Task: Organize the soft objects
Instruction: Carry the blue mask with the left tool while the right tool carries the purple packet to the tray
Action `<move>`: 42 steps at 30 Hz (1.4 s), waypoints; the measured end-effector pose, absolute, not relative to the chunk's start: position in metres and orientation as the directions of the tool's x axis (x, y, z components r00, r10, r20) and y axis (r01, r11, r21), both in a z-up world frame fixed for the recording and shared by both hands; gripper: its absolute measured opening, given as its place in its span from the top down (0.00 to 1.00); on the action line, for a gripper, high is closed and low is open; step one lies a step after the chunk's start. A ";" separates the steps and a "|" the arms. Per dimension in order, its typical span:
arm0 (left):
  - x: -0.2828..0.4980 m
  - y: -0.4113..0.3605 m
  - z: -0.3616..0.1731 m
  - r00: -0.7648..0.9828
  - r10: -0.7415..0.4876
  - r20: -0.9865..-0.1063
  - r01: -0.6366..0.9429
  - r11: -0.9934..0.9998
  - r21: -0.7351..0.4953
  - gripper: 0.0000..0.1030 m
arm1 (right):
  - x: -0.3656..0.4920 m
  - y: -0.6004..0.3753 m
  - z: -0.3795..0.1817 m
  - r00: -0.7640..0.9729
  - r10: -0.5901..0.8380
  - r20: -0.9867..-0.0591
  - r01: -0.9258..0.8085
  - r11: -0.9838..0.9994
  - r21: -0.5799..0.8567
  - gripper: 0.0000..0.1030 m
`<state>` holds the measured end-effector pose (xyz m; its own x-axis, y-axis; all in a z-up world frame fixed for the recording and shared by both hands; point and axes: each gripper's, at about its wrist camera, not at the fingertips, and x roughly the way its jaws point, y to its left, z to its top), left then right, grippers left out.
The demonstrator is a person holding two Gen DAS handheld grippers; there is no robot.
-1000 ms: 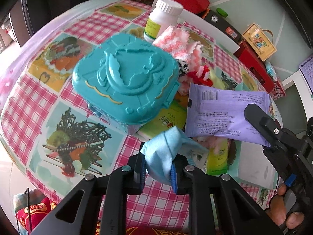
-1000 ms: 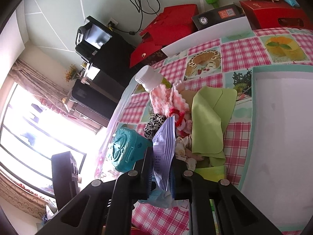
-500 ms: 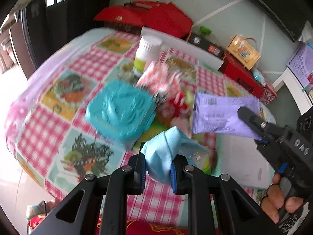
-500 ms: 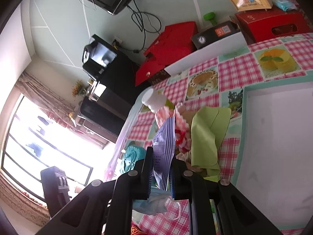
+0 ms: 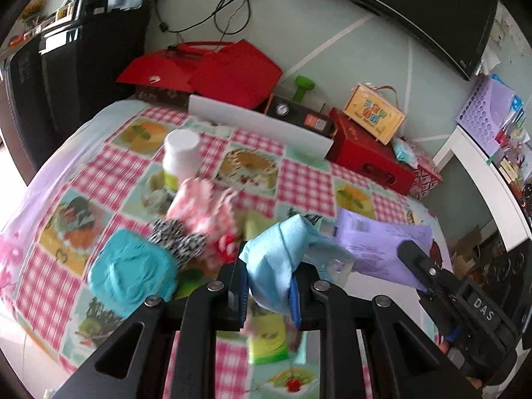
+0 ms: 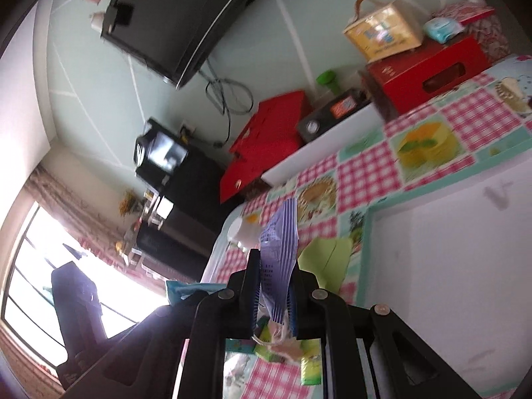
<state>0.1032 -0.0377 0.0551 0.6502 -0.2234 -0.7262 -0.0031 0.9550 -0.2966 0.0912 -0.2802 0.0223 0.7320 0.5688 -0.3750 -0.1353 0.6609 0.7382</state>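
My left gripper is shut on a light blue face mask and holds it above the table. My right gripper is shut on a purple packet, seen edge-on; the packet and that gripper also show at the right of the left wrist view. Below lies a pile of soft things: a pink and white knit piece, a black and white spotted piece, something red and a green cloth.
A teal plastic case and a white bottle stand on the checked tablecloth. A white tray with a teal rim lies at the right. Red boxes, a yellow box and a black cabinet stand behind the table.
Both grippers have risen well above the table with the mask and the packet in them, and both views have tilted up toward the wall. The pile and the teal case look smaller.
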 end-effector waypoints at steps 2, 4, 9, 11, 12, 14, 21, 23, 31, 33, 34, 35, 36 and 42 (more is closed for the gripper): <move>0.110 -0.047 0.056 0.650 -0.232 -0.724 0.009 0.955 -0.298 0.81 | 0.089 -0.297 0.024 0.759 0.542 -0.361 -0.112 0.655 0.748 0.86; 0.116 -0.055 0.055 0.643 -0.243 -0.726 0.018 0.953 -0.303 0.81 | 0.087 -0.312 0.022 0.778 0.521 -0.350 -0.086 0.641 0.763 0.86; 0.127 -0.079 0.049 0.621 -0.270 -0.736 0.055 0.951 -0.303 0.81 | 0.079 -0.354 0.014 0.827 0.432 -0.359 0.011 0.626 0.779 0.86; 0.132 -0.090 0.046 0.612 -0.278 -0.740 0.074 0.952 -0.296 0.81 | 0.075 -0.372 0.008 0.847 0.400 -0.351 0.047 0.601 0.798 0.86; 0.134 -0.094 0.044 0.608 -0.282 -0.742 0.082 0.952 -0.294 0.81 | 0.073 -0.380 0.005 0.854 0.382 -0.353 0.065 0.595 0.801 0.86; 0.139 -0.104 0.041 0.598 -0.290 -0.747 0.098 0.952 -0.291 0.81 | 0.067 -0.397 0.000 0.870 0.329 -0.368 0.112 0.594 0.797 0.86; 0.158 -0.137 0.032 0.577 -0.320 -0.751 0.153 0.946 -0.286 0.81 | 0.057 -0.437 -0.017 0.892 0.222 -0.395 0.218 0.554 0.803 0.85; 0.165 -0.147 0.026 0.563 -0.327 -0.759 0.163 0.944 -0.286 0.81 | 0.057 -0.445 -0.023 0.892 0.204 -0.402 0.239 0.542 0.806 0.85; 0.187 -0.184 -0.003 0.509 -0.353 -0.785 0.201 0.936 -0.290 0.81 | 0.063 -0.454 -0.039 0.858 0.155 -0.490 0.325 0.575 0.751 0.85; 0.189 -0.191 -0.013 0.491 -0.368 -0.790 0.212 0.930 -0.301 0.81 | 0.065 -0.455 -0.044 0.849 0.158 -0.505 0.337 0.572 0.747 0.85; 0.190 -0.193 -0.017 0.483 -0.374 -0.792 0.217 0.927 -0.305 0.81 | 0.066 -0.455 -0.047 0.845 0.159 -0.511 0.343 0.573 0.745 0.85; 0.190 -0.196 -0.021 0.474 -0.381 -0.794 0.223 0.924 -0.310 0.81 | 0.067 -0.456 -0.049 0.840 0.158 -0.520 0.350 0.574 0.740 0.85; 0.190 -0.197 -0.025 0.465 -0.387 -0.796 0.226 0.921 -0.316 0.81 | 0.066 -0.456 -0.051 0.837 0.160 -0.524 0.353 0.574 0.739 0.85; 0.192 -0.201 -0.042 0.410 -0.406 -0.817 0.233 0.913 -0.336 0.80 | 0.070 -0.453 -0.059 0.814 0.173 -0.554 0.370 0.583 0.724 0.83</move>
<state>0.1923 -0.2008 -0.0421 0.4096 -0.4056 -0.8172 0.2328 0.9126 -0.3362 0.0703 -0.4527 -0.0587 0.8141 0.1726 -0.5545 0.3695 0.5826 0.7239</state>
